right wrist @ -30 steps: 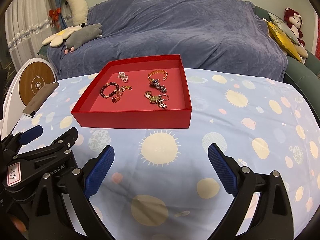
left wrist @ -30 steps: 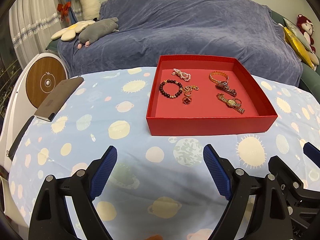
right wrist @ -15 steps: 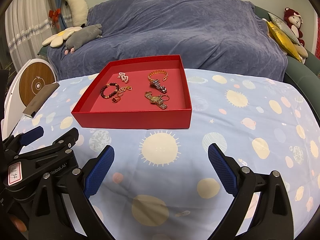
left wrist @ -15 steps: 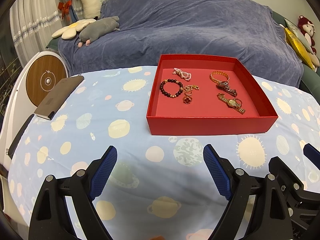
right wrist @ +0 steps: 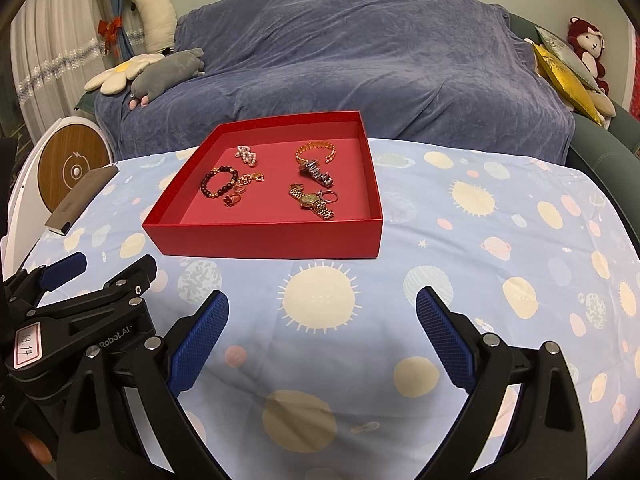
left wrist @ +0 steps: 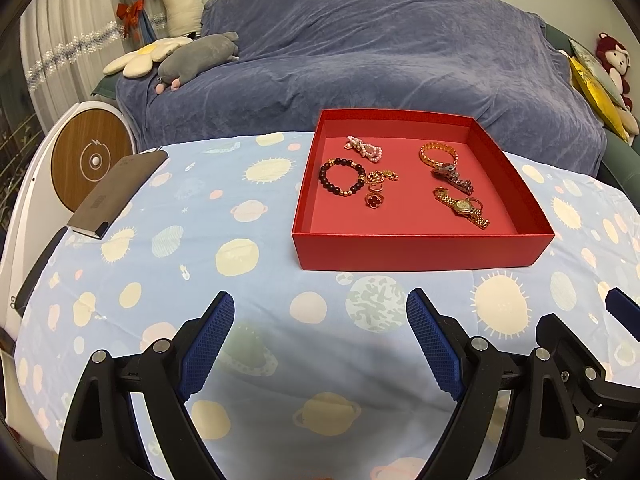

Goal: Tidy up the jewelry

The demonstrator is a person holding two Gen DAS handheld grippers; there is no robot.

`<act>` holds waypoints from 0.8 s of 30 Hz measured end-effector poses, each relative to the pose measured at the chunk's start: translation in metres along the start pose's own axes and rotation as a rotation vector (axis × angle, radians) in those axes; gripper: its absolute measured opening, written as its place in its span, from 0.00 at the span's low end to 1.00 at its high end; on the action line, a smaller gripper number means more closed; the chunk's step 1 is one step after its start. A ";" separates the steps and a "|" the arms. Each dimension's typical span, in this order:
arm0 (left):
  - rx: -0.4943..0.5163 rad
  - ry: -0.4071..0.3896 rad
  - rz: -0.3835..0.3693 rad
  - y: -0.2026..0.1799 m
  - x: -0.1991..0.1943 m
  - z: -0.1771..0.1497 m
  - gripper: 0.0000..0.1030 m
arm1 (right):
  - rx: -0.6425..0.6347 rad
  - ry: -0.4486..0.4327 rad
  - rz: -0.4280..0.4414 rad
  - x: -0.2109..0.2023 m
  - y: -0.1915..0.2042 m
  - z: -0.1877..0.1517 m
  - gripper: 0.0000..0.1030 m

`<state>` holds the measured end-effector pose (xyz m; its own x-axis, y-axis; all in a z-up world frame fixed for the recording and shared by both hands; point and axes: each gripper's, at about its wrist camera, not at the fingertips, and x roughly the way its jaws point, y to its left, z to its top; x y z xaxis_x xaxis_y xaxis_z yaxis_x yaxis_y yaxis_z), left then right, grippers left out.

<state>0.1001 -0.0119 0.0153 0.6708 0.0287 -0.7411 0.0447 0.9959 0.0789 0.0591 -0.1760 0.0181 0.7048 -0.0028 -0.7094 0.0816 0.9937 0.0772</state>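
I hold both grippers low over the tabletop [left wrist: 256,216], near my edge of it, and they point at the red box [left wrist: 420,246]. The left gripper [left wrist: 320,344] has its blue fingers [left wrist: 206,346] spread wide with nothing between them. The right gripper [right wrist: 322,344] is just the same, wide and empty. I think they sit back like this so I can see the whole box.

All the jewelry I can see lies inside the red box, on its flat red floor. No piece lies on the spotty blue cloth [right wrist: 480,240] that I can see. On the left side of the box there is a dark bead bracelet [left wrist: 342,178], a small pink bead piece [left wrist: 366,148] behind it, and some little gold rings [left wrist: 380,186] just beside it. On the right side there is a gold bangle [left wrist: 438,154], a silver piece [left wrist: 454,178] touching it, and a gold watch [left wrist: 464,207] nearer to me.

The pieces sit in loose groups, some touching. This could be a box all sorted, or a box waiting to be sorted. I cannot tell which.
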 end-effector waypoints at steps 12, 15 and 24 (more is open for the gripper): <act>-0.003 0.004 -0.001 -0.001 -0.001 0.000 0.83 | 0.000 -0.001 0.000 -0.001 0.000 0.000 0.90; -0.005 0.010 -0.004 -0.001 0.000 0.000 0.83 | -0.002 -0.002 -0.001 -0.001 0.000 0.000 0.90; -0.008 0.006 -0.006 -0.001 0.000 0.000 0.83 | -0.002 -0.001 -0.001 0.000 0.000 0.000 0.90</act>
<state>0.1001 -0.0124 0.0157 0.6660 0.0233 -0.7455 0.0426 0.9967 0.0692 0.0589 -0.1757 0.0183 0.7053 -0.0036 -0.7089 0.0808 0.9939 0.0754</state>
